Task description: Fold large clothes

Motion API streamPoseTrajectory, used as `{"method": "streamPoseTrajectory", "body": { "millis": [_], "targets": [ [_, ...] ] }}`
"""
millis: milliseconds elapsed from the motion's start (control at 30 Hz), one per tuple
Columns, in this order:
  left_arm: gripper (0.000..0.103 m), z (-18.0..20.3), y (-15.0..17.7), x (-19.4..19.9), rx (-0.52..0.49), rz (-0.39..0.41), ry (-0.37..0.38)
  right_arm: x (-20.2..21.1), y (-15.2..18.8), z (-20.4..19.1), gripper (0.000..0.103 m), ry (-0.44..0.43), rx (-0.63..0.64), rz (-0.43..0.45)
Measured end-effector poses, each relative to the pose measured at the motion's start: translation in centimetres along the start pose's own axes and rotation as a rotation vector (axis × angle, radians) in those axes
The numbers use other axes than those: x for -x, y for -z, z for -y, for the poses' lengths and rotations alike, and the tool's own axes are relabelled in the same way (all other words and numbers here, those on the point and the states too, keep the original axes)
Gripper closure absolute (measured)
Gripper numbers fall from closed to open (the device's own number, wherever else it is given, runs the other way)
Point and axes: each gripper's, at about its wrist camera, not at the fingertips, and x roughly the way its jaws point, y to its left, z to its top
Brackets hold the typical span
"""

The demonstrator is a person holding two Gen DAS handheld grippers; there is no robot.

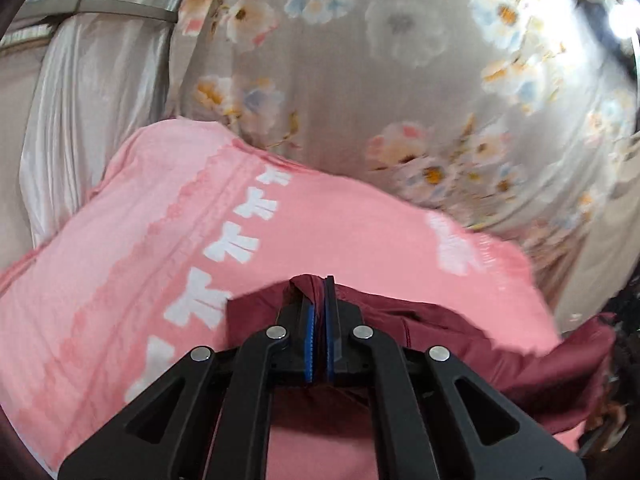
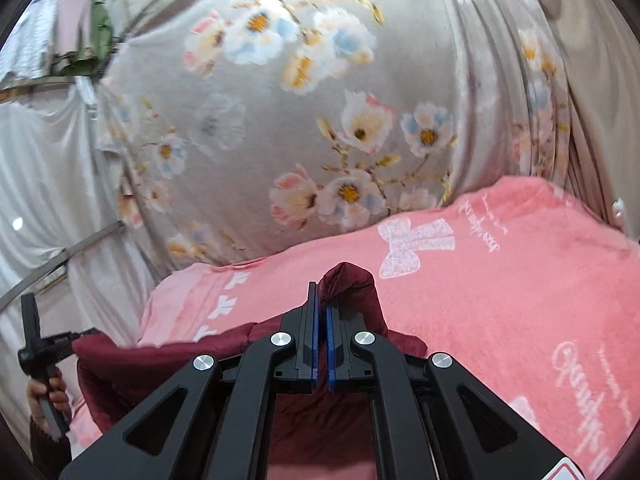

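Observation:
A dark red garment [image 1: 460, 332] hangs stretched above a pink blanket [image 1: 120, 240] with white bow prints. My left gripper [image 1: 320, 286] is shut on an edge of the garment, whose cloth is pinched between the blue pads. In the right wrist view my right gripper [image 2: 322, 294] is shut on another bunch of the dark red garment [image 2: 352, 284], which rises beside the right finger. From there the cloth runs left to the other gripper [image 2: 86, 334], held by a hand [image 2: 48, 396] at the left edge.
A grey curtain with a flower print [image 1: 400, 80] hangs behind the blanket [image 2: 520, 280]. Silvery white drapes [image 1: 80, 100] and metal bars stand at the left. Clothes hang on a rail [image 2: 72, 28] at the far upper left of the right wrist view.

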Motion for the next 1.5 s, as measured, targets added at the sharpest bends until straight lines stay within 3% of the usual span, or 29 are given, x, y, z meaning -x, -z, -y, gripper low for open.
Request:
{"method": "streamPoseTrajectory", "body": {
  "millis": [133, 267, 367, 500, 833, 967, 1067, 1100, 1133, 1200, 1267, 1300, 1333, 1367, 1400, 1433, 1500],
  "targets": [
    [0.100, 0.5, -0.5, -9.6, -0.037, -0.075, -0.161, -9.2, 0.3, 3.0, 0.100, 0.076, -0.058, -0.083],
    [0.100, 0.4, 1.4, -18.1, -0.075, -0.179, -0.265, -17.4, 2.7, 5.7, 0.100, 0.154, -0.109, -0.189],
    [0.100, -0.4, 3.1, -21.7, -0.080, -0.237, -0.289, -22.0, 5.0, 6.9, 0.100, 0.223, -0.109, -0.255],
    [0.099, -1.6, 4.9, -24.7, -0.074, -0.277, -0.295, -24.7, 7.4, 7.9, 0.100, 0.262, -0.101, -0.313],
    [0.098, -1.1, 7.0, -26.7, -0.112, -0.246, -0.317, -27.2, 10.2, 9.7, 0.100, 0.295, -0.122, -0.372],
    [0.097, -2.4, 6.4, -26.3, -0.047, -0.247, -0.263, -26.9, 9.9, 10.5, 0.098, 0.247, -0.178, -0.371],
    [0.094, -3.8, 5.0, -23.5, 0.024, -0.229, -0.217, -24.2, 8.3, 10.3, 0.080, 0.231, -0.193, -0.309],
    [0.094, -4.0, 4.4, -22.2, 0.031, -0.215, -0.213, -22.5, 7.5, 9.8, 0.066, 0.236, -0.183, -0.259],
    [0.092, -4.0, 3.7, -21.0, 0.032, -0.201, -0.208, -21.2, 6.8, 9.2, 0.060, 0.234, -0.172, -0.221],
    [0.090, -3.7, 2.3, -18.6, 0.029, -0.166, -0.211, -18.5, 5.5, 7.4, 0.060, 0.215, -0.126, -0.163],
    [0.087, -2.9, 1.2, -16.9, 0.022, -0.130, -0.226, -17.5, 4.8, 5.2, 0.060, 0.194, -0.071, -0.164],
    [0.086, -2.5, 0.8, -16.3, 0.016, -0.109, -0.236, -17.3, 4.8, 3.8, 0.060, 0.172, -0.040, -0.177],
    [0.072, -1.8, 0.2, -15.6, -0.004, -0.068, -0.260, -17.4, 4.9, 2.8, 0.060, 0.153, -0.019, -0.190],
    [0.054, -1.2, -0.3, -15.0, -0.026, -0.018, -0.309, -17.6, 5.1, 1.6, 0.060, 0.128, 0.007, -0.207],
    [0.023, -0.9, -0.8, -14.7, -0.043, 0.022, -0.343, -18.0, 5.5, 0.4, 0.060, 0.102, 0.033, -0.226],
    [0.014, -0.8, -1.2, -14.8, -0.062, 0.035, -0.359, -18.6, 6.0, -0.9, 0.060, 0.071, 0.062, -0.253],
    [0.023, -1.1, -1.8, -15.1, -0.067, 0.007, -0.380, -20.1, 7.2, -2.7, 0.060, 0.031, 0.097, -0.309]
  ]
}}
